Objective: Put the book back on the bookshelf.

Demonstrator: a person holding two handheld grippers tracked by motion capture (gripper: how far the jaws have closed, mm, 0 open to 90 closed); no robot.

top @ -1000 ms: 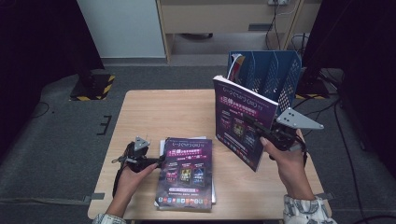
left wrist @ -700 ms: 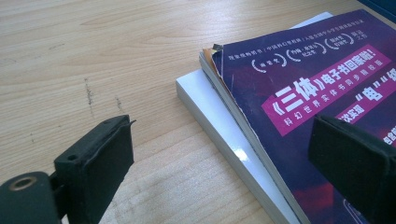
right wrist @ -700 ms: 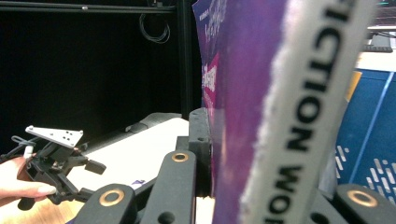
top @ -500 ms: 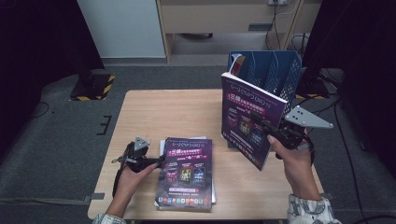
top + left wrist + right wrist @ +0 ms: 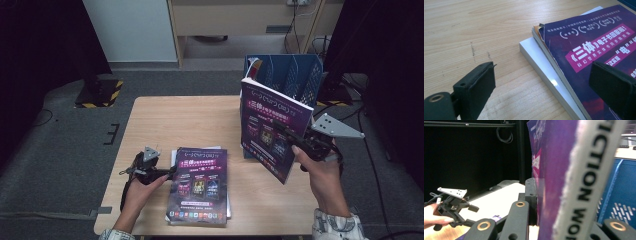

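A purple-covered book (image 5: 267, 125) stands upright above the table's right side, with my right gripper (image 5: 291, 136) shut on its lower right part. In the right gripper view the jaws (image 5: 541, 202) clamp the book (image 5: 554, 170), whose white spine faces the camera. A stack of books (image 5: 199, 186) topped by a second purple cover lies flat at the table's front centre. My left gripper (image 5: 169, 173) rests on the table at the stack's left edge, open. In the left gripper view its jaws (image 5: 542, 68) straddle the corner of the top purple book (image 5: 599, 42) and the white book (image 5: 541, 65) beneath.
A blue slotted file rack (image 5: 287, 75) stands at the table's back right corner, just behind the held book. The wooden table (image 5: 185, 120) is bare across its back left part. Dark floor and cables surround the table.
My right gripper has shifted slightly to the right with the purple book, which now stands nearer the blue rack. The left gripper and the stack have not moved.
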